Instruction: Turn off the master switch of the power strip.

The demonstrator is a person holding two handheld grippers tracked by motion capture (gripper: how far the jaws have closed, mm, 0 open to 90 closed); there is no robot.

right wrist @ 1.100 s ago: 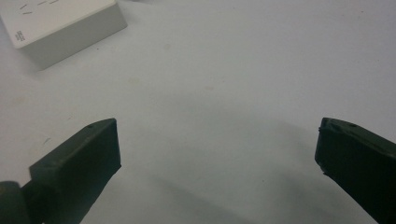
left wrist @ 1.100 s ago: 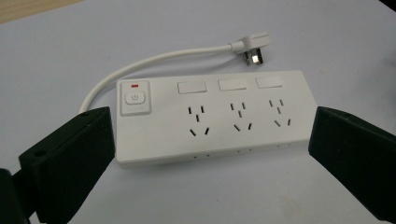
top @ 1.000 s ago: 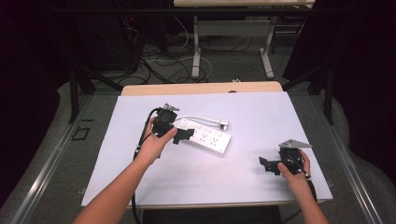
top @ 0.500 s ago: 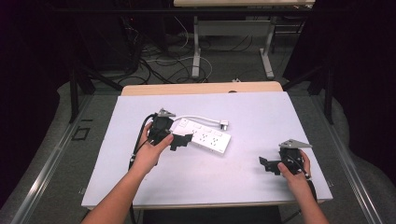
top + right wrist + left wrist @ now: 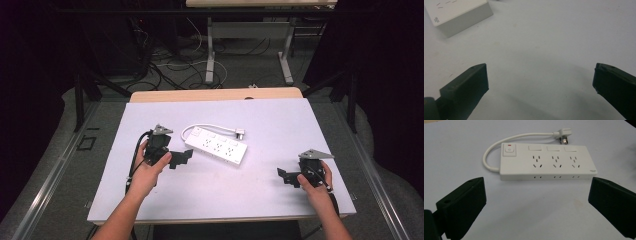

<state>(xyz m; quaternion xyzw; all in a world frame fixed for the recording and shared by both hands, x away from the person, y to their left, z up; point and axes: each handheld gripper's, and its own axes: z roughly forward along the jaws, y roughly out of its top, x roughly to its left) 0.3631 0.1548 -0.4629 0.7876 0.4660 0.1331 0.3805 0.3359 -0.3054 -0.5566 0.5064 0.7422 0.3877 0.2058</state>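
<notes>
A white power strip (image 5: 216, 148) with three socket groups lies flat in the middle of the white table (image 5: 280, 120); its short cord loops round the left end and ends in a plug (image 5: 240, 133). In the left gripper view the power strip (image 5: 546, 161) lies a short way ahead of my wide-apart jaws, switch end at left, plug (image 5: 563, 135) beyond. My left gripper (image 5: 180, 159) is open, just left of the strip, with nothing in it. My right gripper (image 5: 284, 177) stands open near the table's front right. A corner of the strip (image 5: 456, 12) shows in the right gripper view.
A wooden board edge (image 5: 215, 94) runs along the table's far side. Beyond it stand desk legs (image 5: 210, 55) and loose cables (image 5: 165, 60) on the floor. Dark curtains close in both sides.
My left gripper has drawn back toward the near left, away from the power strip it hovered over a second ago. The right gripper and the strip have stayed put.
</notes>
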